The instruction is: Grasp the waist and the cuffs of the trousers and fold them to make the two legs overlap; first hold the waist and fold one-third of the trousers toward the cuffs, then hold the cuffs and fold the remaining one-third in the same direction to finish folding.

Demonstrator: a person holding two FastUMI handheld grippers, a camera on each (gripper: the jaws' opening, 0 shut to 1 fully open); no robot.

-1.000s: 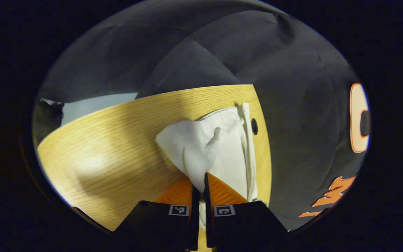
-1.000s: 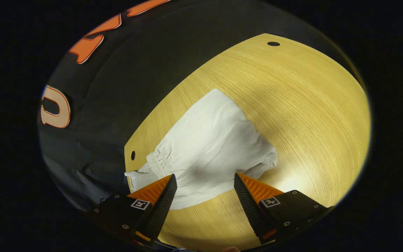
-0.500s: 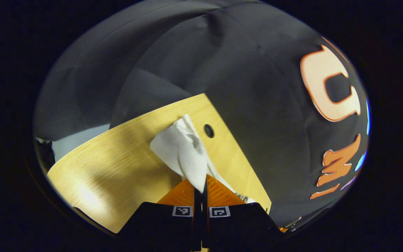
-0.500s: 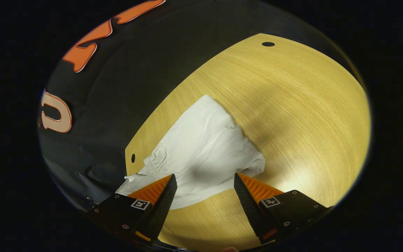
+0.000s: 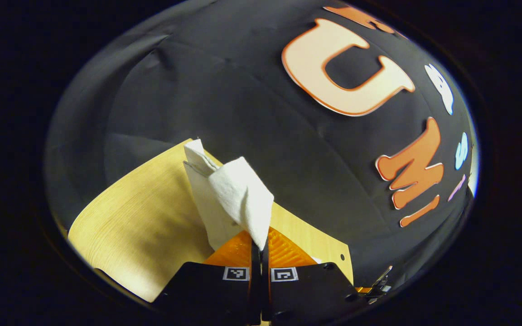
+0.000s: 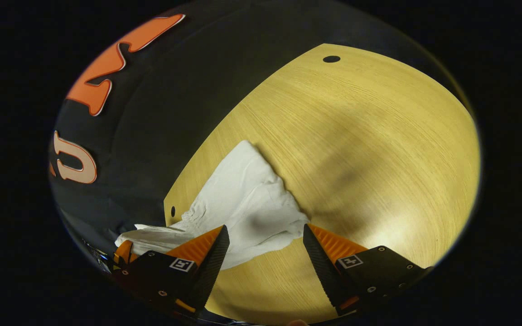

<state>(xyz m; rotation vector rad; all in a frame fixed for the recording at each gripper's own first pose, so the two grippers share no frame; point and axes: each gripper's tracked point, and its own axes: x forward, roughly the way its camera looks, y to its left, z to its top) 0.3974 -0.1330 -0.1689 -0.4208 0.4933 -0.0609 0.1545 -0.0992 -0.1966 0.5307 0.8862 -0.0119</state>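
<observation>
The left gripper [image 5: 261, 242], fingers clamped together on a pinch of the trousers [image 5: 231, 194], has swung round over the last second: the table [image 5: 138, 217] took up much of the left gripper view a second ago, while the booth wall now does, and the cloth stands up from the fingers in a peaked bunch instead of lying spread. In the right gripper view the trousers [image 6: 247, 199] have drawn in toward the table's near-left edge, and a strip of cloth now trails off past that edge. I judge this a lift or drag of the garment, not yet a clean fold. The right gripper view alone gives the whole heap on the table [image 6: 369, 154]; the right gripper [image 6: 265, 237] hovers above it, fingers wide apart, holding nothing.
</observation>
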